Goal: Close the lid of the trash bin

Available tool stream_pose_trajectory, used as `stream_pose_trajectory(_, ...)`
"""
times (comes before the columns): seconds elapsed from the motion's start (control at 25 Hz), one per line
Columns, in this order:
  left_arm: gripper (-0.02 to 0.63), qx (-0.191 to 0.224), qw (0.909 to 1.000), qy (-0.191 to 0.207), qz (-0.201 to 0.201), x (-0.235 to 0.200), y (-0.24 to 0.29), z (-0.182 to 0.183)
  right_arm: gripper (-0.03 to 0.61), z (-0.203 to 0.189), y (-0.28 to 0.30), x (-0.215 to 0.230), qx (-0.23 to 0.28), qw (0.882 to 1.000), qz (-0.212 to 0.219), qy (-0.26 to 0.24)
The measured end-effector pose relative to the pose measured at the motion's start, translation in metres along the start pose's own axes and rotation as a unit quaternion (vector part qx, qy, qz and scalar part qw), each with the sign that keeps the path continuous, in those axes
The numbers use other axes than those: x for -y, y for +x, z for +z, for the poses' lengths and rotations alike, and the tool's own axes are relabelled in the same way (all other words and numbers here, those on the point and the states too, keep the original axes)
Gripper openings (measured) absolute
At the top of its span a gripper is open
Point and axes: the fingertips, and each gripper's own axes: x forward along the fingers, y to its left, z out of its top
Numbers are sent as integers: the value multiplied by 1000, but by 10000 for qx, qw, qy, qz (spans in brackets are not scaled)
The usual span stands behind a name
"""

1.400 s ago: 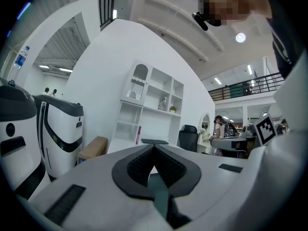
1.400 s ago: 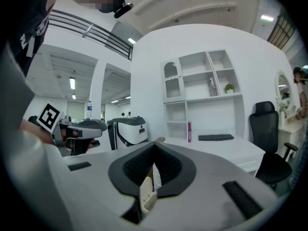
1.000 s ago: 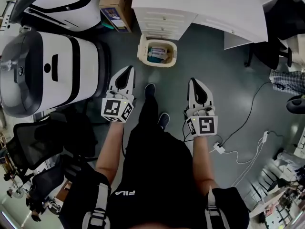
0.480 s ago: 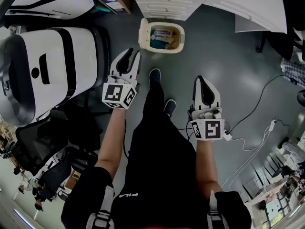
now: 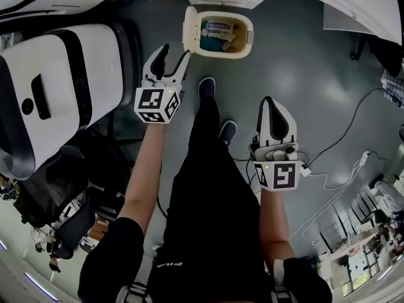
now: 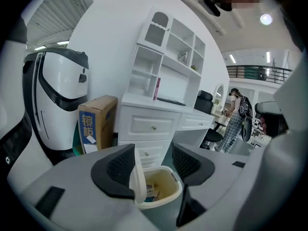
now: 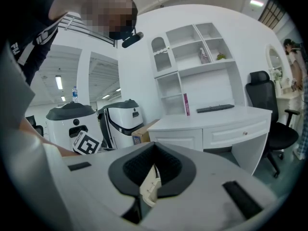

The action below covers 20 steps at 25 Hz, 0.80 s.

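Note:
A cream trash bin [image 5: 227, 36] stands on the grey floor in front of the white drawers, with rubbish inside. Its lid [image 5: 188, 31] stands upright on the bin's left side. My left gripper [image 5: 172, 57] is just short of the lid, its jaws opening and nothing pressed between them. In the left gripper view the bin [image 6: 161, 189] and raised lid [image 6: 138, 179] show beyond the left gripper [image 6: 151, 165]. My right gripper [image 5: 274, 115] hangs farther back at the right, shut and empty. In the right gripper view a bit of the lid [image 7: 148, 186] shows below the right gripper [image 7: 154, 153].
The person's legs and shoes [image 5: 207, 88] stand between the grippers. Large white machines [image 5: 57, 87] fill the left. A cardboard box [image 6: 96, 124] and a white drawer desk [image 6: 154, 124] stand behind the bin. Cables [image 5: 334, 175] lie on the floor at right.
The left gripper has gone forward and down toward the bin's lid, and its jaws have opened from shut. The right gripper sank a little and stayed shut.

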Motion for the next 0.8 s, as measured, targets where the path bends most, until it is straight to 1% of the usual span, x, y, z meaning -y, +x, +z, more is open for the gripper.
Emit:
stream_pose_trajectory(0.12,250,-194,9997,111,-68,-10,21,-19,6,-16,10,1,-34,10000,4,37)
stream_pose_trajectory(0.24,250,-365,9992,129,-131,-18,39,-37,6,-30,16,4,-101,9999,31,33)
stream_pose_trajectory(0.4,250,-668,9974,235,-117,-32,68,-66,6,-50,24,7,-177,9998,17,77)
stream_pose_trajectory(0.48,250,-770,9966,233,-196,-34,81,-79,6,-60,27,9,-190,9997,14,121)
stream_pose_trajectory(0.6,250,-765,9965,116,-322,-36,91,-87,5,-71,31,11,-230,9996,55,160)
stream_pose_trajectory(0.68,250,-707,9967,-75,-389,-37,95,-88,6,-78,34,15,-240,9994,53,253)
stream_pose_trajectory(0.72,250,-651,9968,-165,-429,-37,97,-88,6,-81,35,18,-216,9989,47,425)
stream_pose_trajectory(0.8,250,-558,9970,-206,-502,-34,99,-87,6,-89,36,25,-141,9966,34,815)
